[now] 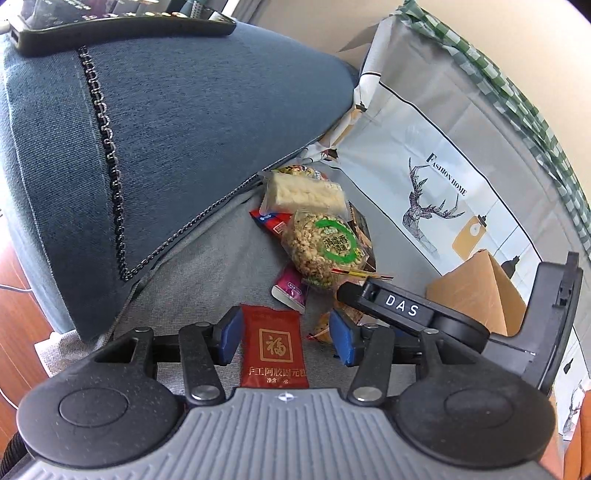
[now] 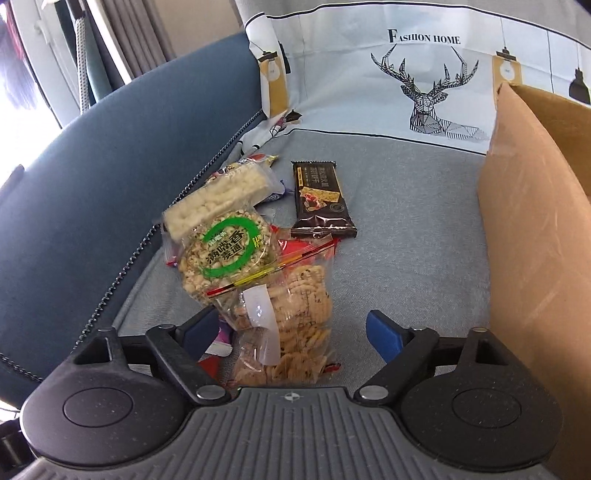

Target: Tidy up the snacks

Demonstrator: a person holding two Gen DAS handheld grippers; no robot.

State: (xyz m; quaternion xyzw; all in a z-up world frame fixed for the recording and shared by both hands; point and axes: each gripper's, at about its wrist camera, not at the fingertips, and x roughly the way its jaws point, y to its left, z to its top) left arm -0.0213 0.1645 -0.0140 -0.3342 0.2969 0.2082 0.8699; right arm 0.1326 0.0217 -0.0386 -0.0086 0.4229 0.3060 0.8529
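Note:
A pile of snacks lies on a grey sofa seat (image 2: pixel 406 229). My left gripper (image 1: pixel 286 338) is open, with a red packet (image 1: pixel 274 347) between its blue pads, touching the left one. Beyond lie a round puffed-grain cake with a green label (image 1: pixel 325 245), a white rice bar (image 1: pixel 301 194) and a pink packet (image 1: pixel 291 290). My right gripper (image 2: pixel 295 332) is open over a clear bag of crackers (image 2: pixel 291 325). The green-label cake (image 2: pixel 225 251), the white bar (image 2: pixel 218 199) and a dark brown packet (image 2: pixel 321 201) lie ahead. The right gripper shows in the left wrist view (image 1: pixel 402 306).
A brown cardboard box (image 2: pixel 535 236) stands at the right of the seat, also in the left wrist view (image 1: pixel 476 291). A blue sofa arm (image 1: pixel 177 129) rises at the left with a phone (image 1: pixel 122 22) on top. A deer-print cover (image 2: pixel 424 74) drapes the backrest.

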